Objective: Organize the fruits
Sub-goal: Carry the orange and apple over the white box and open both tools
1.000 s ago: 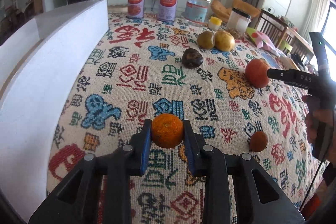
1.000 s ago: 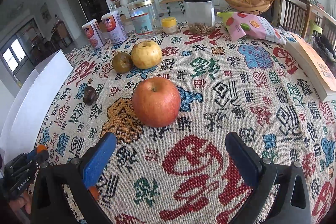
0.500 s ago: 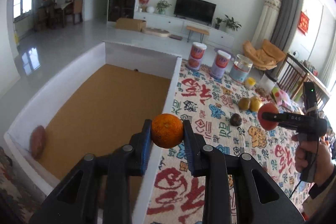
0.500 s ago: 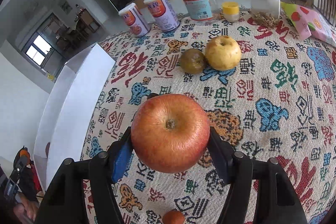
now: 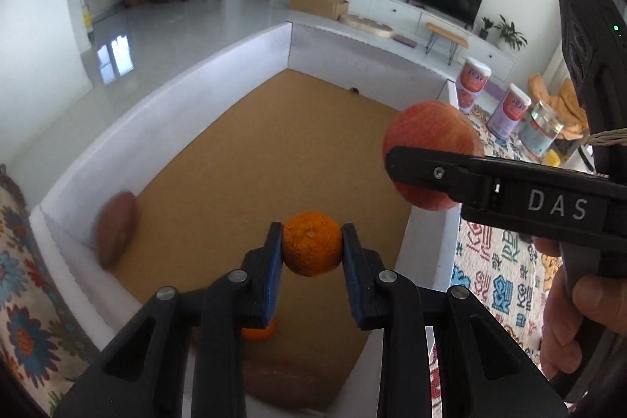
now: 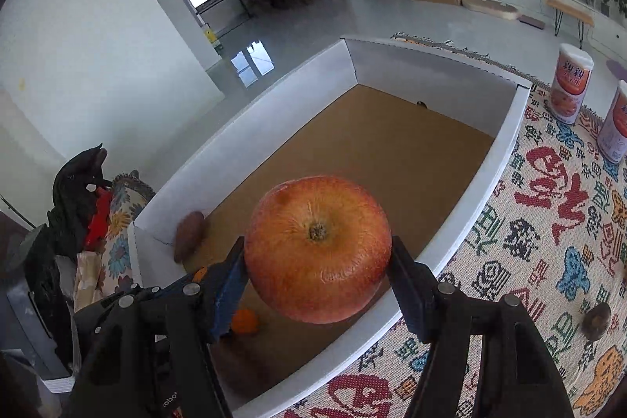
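Observation:
My left gripper [image 5: 311, 249] is shut on a small orange [image 5: 311, 247] and holds it above the white box [image 5: 164, 108] with a brown floor. My right gripper [image 6: 319, 257] is shut on a red apple [image 6: 317, 253] and holds it over the box's near right wall [image 6: 505, 140]. The apple [image 5: 429, 140] and right gripper also show at the right of the left wrist view. Inside the box lie a reddish-brown sweet potato [image 5: 115, 228], another orange [image 6: 243, 321] and a partly hidden brownish fruit [image 5: 274, 379].
The patterned tablecloth [image 6: 548, 222] lies right of the box. Two cans [image 6: 570, 85] stand at its far end and a dark fruit [image 6: 595, 314] lies on it. A floral cloth [image 5: 23, 300] lies left of the box.
Both grippers have moved left from the tablecloth to above the box, each carrying its fruit. The right gripper closed on the apple and lifted it one second ago.

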Demonstrator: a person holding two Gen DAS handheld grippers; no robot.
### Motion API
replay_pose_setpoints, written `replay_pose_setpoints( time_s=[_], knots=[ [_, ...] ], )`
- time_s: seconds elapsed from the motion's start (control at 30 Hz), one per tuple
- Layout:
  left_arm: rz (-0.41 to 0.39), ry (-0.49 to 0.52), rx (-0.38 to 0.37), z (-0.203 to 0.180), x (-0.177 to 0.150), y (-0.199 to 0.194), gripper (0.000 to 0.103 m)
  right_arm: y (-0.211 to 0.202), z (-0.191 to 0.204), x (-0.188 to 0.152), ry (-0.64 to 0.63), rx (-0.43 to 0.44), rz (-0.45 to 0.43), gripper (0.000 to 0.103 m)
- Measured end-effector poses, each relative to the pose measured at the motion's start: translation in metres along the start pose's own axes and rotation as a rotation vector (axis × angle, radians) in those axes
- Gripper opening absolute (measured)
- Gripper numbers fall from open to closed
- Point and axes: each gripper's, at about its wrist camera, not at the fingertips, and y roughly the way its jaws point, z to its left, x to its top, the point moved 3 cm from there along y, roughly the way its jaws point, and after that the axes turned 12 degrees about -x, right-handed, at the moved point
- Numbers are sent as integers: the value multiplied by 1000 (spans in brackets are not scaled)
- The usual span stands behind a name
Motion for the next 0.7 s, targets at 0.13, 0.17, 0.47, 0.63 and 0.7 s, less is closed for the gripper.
replay_pose_setpoints(
  time_s=[0.13,0.17,0.47,0.63,0.7],
  knots=[
    [9,-25,-8,3,1,4,29,26,4,-6,-21,-58,48,68],
    [11,-31,-7,4,1,5,29,31,3,-7,-22,-72,61,69],
    [-29,-118,-59,6,2,-16,75,-10,-19,-1,38,-73,-43,71],
    [-132,-83,-188,-41,-10,-47,87,-91,-67,-34,28,-162,-186,88],
    [-131,-43,-249,-70,-22,-48,89,-116,-102,-64,35,-252,-226,97]
  ],
)
